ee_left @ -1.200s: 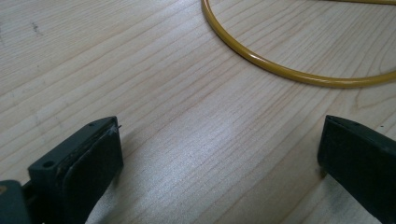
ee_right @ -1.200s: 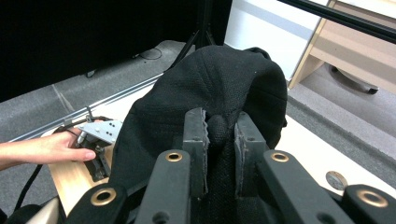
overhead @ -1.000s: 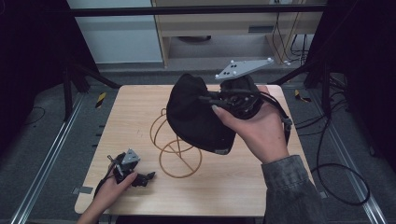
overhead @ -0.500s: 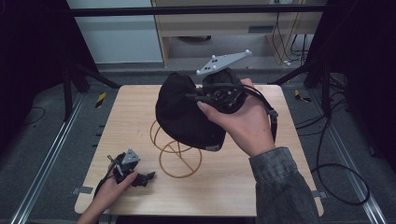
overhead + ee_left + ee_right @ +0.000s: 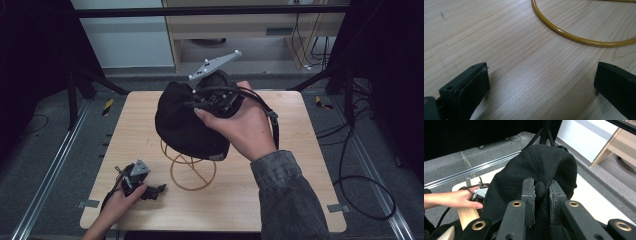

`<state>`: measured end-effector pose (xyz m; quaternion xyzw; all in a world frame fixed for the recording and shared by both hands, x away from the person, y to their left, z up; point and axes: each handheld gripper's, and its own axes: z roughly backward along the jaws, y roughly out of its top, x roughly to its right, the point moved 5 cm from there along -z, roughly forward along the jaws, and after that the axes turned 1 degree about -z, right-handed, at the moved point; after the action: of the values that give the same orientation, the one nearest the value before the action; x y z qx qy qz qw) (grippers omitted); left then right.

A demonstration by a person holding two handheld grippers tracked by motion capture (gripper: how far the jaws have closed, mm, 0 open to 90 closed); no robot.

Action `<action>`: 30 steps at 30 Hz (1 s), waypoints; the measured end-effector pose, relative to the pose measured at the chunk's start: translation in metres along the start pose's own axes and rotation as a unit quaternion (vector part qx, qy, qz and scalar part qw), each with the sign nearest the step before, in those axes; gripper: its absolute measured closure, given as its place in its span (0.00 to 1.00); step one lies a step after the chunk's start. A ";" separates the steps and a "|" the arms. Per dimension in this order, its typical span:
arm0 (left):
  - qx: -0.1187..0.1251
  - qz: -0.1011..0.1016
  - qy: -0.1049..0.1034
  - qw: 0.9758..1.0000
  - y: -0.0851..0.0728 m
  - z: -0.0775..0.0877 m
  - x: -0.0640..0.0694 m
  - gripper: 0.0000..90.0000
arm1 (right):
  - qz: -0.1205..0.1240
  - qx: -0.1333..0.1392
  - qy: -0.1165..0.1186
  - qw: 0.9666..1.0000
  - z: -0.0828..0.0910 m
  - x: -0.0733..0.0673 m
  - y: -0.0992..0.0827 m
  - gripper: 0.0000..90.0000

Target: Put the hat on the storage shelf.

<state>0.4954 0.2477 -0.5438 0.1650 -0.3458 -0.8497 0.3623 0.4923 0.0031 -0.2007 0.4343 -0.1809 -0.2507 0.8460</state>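
Note:
A black fabric hat (image 5: 182,120) hangs in the air over the middle of the wooden table (image 5: 280,190). My right gripper (image 5: 212,97) is shut on a fold of it, and in the right gripper view the cloth (image 5: 536,165) is bunched between the two pads (image 5: 541,186). Below the hat stands a yellow wire stand (image 5: 192,172), its top hidden by the cloth. My left gripper (image 5: 155,191) rests at the table's front left, held by a hand. Its jaws stand wide open (image 5: 541,80) over bare wood, with the stand's yellow base ring (image 5: 574,37) just ahead.
Metal rails (image 5: 47,175) run along the floor left of the table. Cables (image 5: 360,185) lie on the floor at the right. A wooden cabinet (image 5: 225,30) and black stand legs (image 5: 90,80) are behind the table's far edge.
My right gripper has carried the hat leftward across the table, so it now hangs over the wire stand. The left gripper has stayed where it was.

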 end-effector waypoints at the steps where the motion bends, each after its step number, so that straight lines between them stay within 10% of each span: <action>1: 0.000 0.000 0.000 1.000 0.000 0.000 0.000 0.00 | 0.000 -0.001 0.000 1.000 -0.001 0.000 0.001 0.87; 30: -0.001 -0.002 -0.001 1.000 0.000 0.000 0.000 0.00 | 0.000 -0.058 0.007 0.998 -0.048 -0.004 -0.003 0.86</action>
<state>0.4955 0.2479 -0.5437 0.1648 -0.3444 -0.8510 0.3606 0.5139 0.0349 -0.2305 0.3862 -0.1604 -0.2578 0.8710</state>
